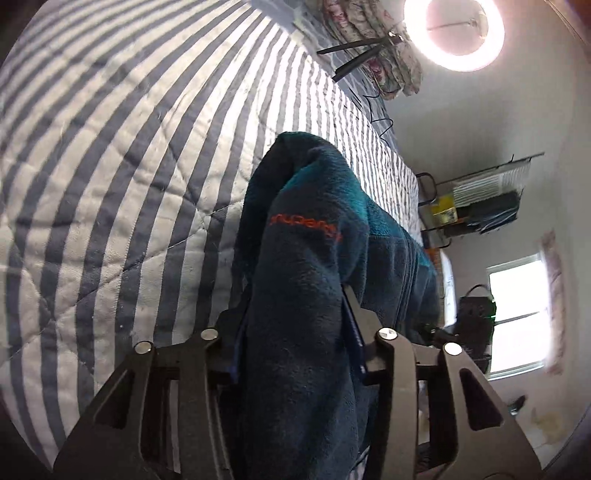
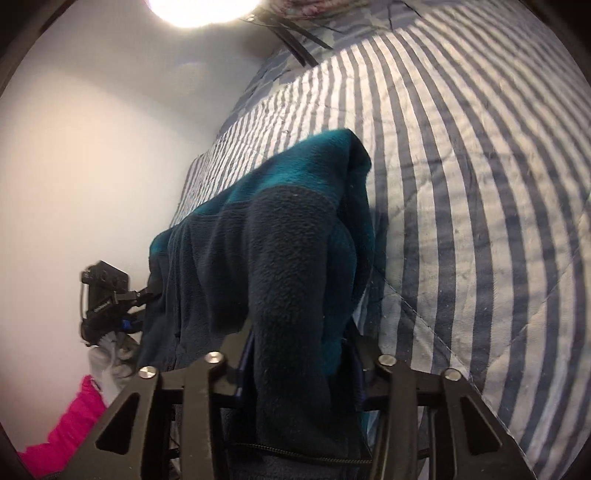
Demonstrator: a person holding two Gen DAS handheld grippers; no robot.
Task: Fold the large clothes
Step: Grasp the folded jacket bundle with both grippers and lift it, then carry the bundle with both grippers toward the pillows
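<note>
now fleece (image 1: 306, 280) between both grippers' jaws

A bed is covered by a quilted spread (image 1: 110, 155) striped in grey-blue and white. At its far end a lit ring light (image 1: 454, 29) on a black tripod (image 1: 354, 55) is seen beside a floral pillow (image 1: 373, 40). Pale walls (image 2: 92, 147) are seen, with a bright window (image 1: 517, 314) and a wire rack (image 1: 484, 199) to the right.
</note>
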